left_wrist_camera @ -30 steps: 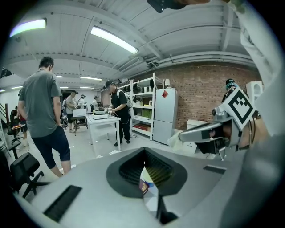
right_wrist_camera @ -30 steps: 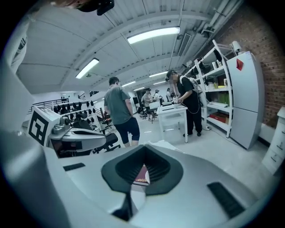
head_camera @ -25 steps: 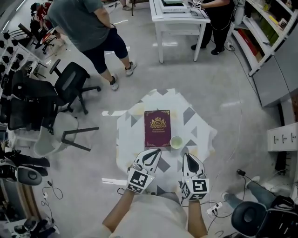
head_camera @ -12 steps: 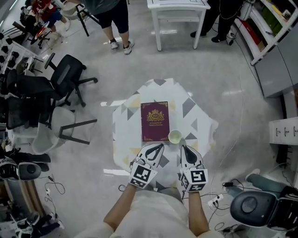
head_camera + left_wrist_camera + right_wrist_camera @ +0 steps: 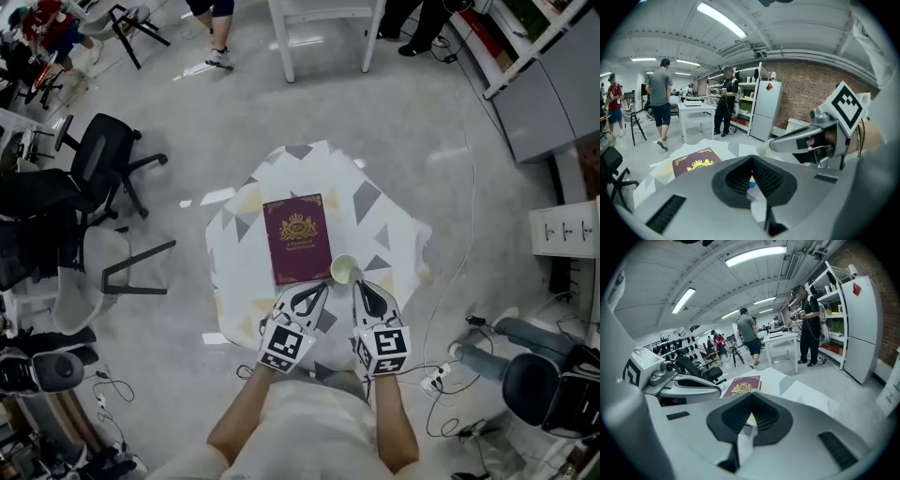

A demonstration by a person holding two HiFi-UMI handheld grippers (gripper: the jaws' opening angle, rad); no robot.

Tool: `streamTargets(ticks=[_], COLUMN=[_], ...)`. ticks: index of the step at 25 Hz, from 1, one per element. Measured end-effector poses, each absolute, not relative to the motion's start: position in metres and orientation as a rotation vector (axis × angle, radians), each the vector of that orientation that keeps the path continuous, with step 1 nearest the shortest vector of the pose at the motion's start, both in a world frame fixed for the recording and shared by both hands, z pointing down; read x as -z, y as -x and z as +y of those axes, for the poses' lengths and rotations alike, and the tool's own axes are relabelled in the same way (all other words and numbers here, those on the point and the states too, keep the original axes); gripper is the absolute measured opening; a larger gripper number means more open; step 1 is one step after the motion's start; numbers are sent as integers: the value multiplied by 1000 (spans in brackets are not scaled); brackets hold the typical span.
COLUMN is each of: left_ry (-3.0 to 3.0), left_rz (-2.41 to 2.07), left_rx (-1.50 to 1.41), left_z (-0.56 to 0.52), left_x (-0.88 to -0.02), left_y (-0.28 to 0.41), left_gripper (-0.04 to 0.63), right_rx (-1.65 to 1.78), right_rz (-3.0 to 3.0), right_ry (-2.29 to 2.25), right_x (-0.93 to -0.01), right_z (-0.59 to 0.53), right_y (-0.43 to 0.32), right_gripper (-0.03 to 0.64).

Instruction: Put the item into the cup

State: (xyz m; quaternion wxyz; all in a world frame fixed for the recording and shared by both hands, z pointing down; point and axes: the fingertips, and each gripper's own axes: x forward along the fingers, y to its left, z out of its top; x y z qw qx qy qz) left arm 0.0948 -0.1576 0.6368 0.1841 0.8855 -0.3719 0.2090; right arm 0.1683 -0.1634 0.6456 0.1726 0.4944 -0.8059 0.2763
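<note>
A small table under a white, grey and yellow patterned cloth (image 5: 386, 225) carries a maroon book (image 5: 297, 237) with a gold crest and a pale cup (image 5: 345, 271) just right of the book's near corner. My left gripper (image 5: 317, 290) is shut, its tip near the book's front edge. Just below the cup is my right gripper (image 5: 359, 286), also shut. Nothing shows between either pair of jaws. The left gripper view has the shut left gripper (image 5: 751, 158) before the book (image 5: 696, 161). The right gripper view has the shut right gripper (image 5: 751, 395) and the book (image 5: 742, 385).
A black office chair (image 5: 94, 159) and a white chair (image 5: 98, 272) stand left of the table. A white table (image 5: 314, 19) and standing people are at the far end. Shelves (image 5: 525, 37) line the right wall. Cables (image 5: 441, 375) lie on the floor near my right side.
The head camera has shifted, so the table sits higher in the picture and the person in grey has left it. Both grippers stay shut and now lie closer to the cup and book.
</note>
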Motion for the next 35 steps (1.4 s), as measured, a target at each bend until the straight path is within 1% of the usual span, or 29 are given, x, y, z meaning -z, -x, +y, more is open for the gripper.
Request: streamTargets(ticks=[16, 35], left_ry=[-2483, -2468], left_rz=[-884, -889], left_rx=[-588, -592], left_z=[-165, -174], left_x=[-674, -685], left_y=[-105, -102], left_gripper=[12, 12], right_rx=[-841, -848], right_rz=[-2178, -2076], right_ry=[-1425, -1359], right_x=[-684, -722], right_z=[-171, -174], right_y=[-155, -147], right_gripper=[6, 8])
